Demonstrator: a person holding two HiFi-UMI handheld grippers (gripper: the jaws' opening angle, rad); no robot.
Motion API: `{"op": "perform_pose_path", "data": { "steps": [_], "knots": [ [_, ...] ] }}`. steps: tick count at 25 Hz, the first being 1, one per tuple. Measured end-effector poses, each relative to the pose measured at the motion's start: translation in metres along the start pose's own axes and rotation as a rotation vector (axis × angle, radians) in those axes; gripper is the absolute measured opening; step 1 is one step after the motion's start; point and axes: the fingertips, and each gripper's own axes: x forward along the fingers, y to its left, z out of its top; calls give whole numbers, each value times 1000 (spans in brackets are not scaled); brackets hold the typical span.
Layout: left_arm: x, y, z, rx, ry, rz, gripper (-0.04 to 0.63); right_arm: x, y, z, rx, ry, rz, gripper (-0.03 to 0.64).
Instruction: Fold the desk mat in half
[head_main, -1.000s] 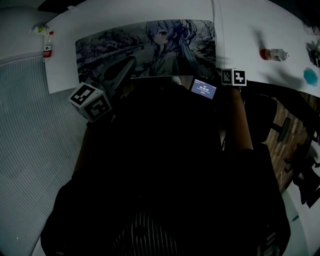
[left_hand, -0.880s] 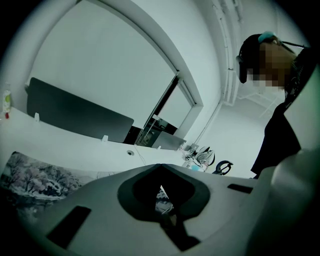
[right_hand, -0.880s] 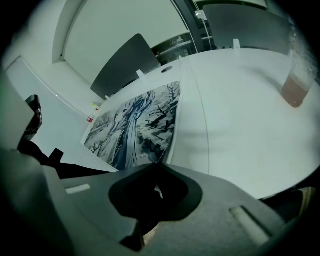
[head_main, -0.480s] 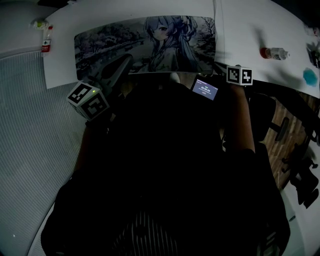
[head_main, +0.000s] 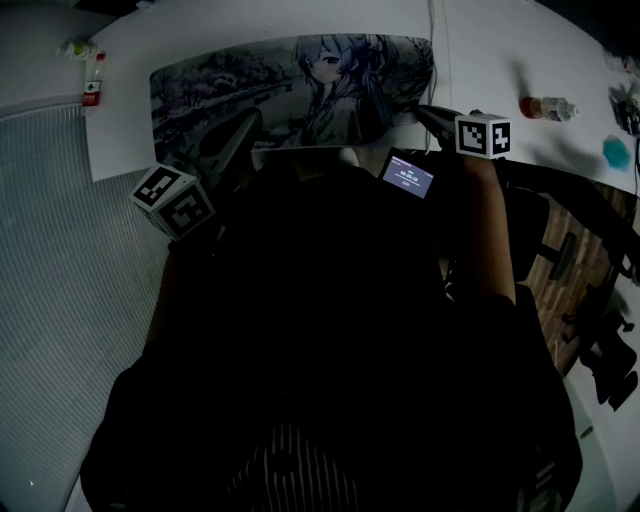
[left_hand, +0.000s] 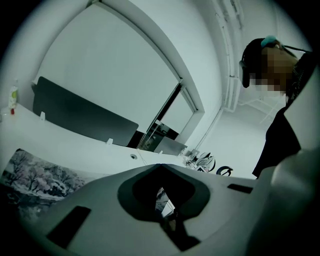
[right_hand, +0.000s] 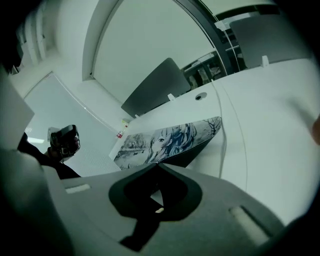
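The desk mat (head_main: 300, 85) lies lengthwise on the white table (head_main: 480, 50), picture side up. Its far edge runs close to the table's back edge. To its left there is a strip of bare table and a small bottle (head_main: 93, 88) at the corner. To its right a thin cable (head_main: 437, 40) crosses the table just beside the mat's short edge, and past it there is wide white room before another bottle (head_main: 548, 107).

My right gripper (head_main: 422, 110) is at the mat's near right corner, tilted downward, with my forearm (head_main: 485, 230) reaching straight out behind it. Its jaws are together, clamped on that corner, which is raised off the table. My left gripper (head_main: 252, 118) sits over the near edge further left and points flatter. Its tips meet too, and I think they pinch the mat's edge, though that view is dark.

Only the right gripper view shows the mat's black underside (right_hand: 187, 157) rising to the jaws. The left gripper view shows a sliver of print (left_hand: 160, 196) behind its closed tips. The head view alone shows both ends of the mat.
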Motion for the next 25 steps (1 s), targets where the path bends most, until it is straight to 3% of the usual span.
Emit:
{"op": "perform_pose_path", "data": {
  "steps": [5,9,14,20,25],
  "knots": [
    [-18,35,28,3,-19,-23,9,14,32,17,53,-57,-7,11],
    [-38,65,43,6,-26,-85,9,35,68,36,-4,-56,-23,11],
    [-71,111,51,-91,-41,-139,9,66,104,59,-13,-73,-61,11],
    [-111,178,63,-129,-50,-175,9,111,147,81,-29,-89,-112,11],
    [-144,220,68,-105,-3,-184,9,153,185,97,-36,-110,-117,11]
  ]
}}
